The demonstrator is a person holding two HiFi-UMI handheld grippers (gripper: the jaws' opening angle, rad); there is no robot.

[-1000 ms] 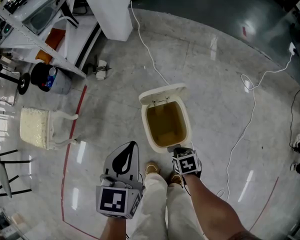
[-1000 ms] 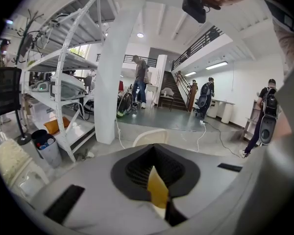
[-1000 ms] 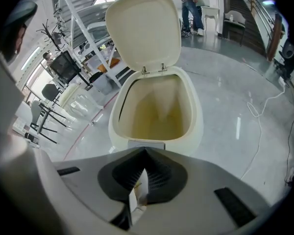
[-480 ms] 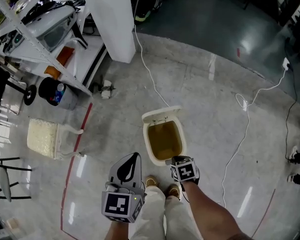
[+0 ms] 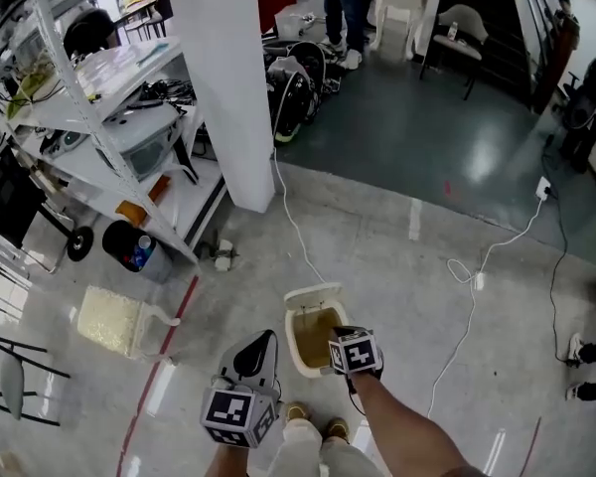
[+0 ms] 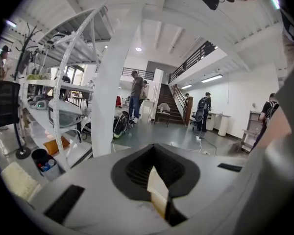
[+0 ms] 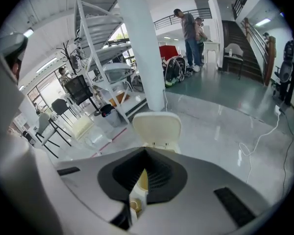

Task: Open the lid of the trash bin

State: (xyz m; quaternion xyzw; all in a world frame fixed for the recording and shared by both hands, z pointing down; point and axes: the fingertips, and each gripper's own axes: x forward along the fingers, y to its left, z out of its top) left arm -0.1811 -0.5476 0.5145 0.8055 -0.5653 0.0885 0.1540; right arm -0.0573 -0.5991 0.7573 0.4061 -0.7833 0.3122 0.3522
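The cream trash bin (image 5: 310,338) stands on the grey floor right in front of my feet, its lid (image 5: 313,295) tipped up and back so the brownish inside shows. In the right gripper view the raised lid (image 7: 157,127) stands upright just beyond the jaws. My right gripper (image 5: 346,338) hovers at the bin's near right rim, jaws together with nothing in them (image 7: 142,174). The left gripper (image 5: 262,340) hangs left of the bin, apart from it, also shut and empty (image 6: 155,175). The bin does not show in the left gripper view.
A white pillar (image 5: 223,87) and a metal shelf rack (image 5: 109,117) stand at the left back. A white cable (image 5: 296,225) runs from the pillar to the bin, another cable (image 5: 475,278) lies right. A cream cushion stool (image 5: 114,321), black bucket (image 5: 131,247) and red floor line (image 5: 167,361) lie left.
The head view has lifted and now takes in far more of the room, so the bin looks smaller. The lid stays up. Both grippers keep their places beside the bin.
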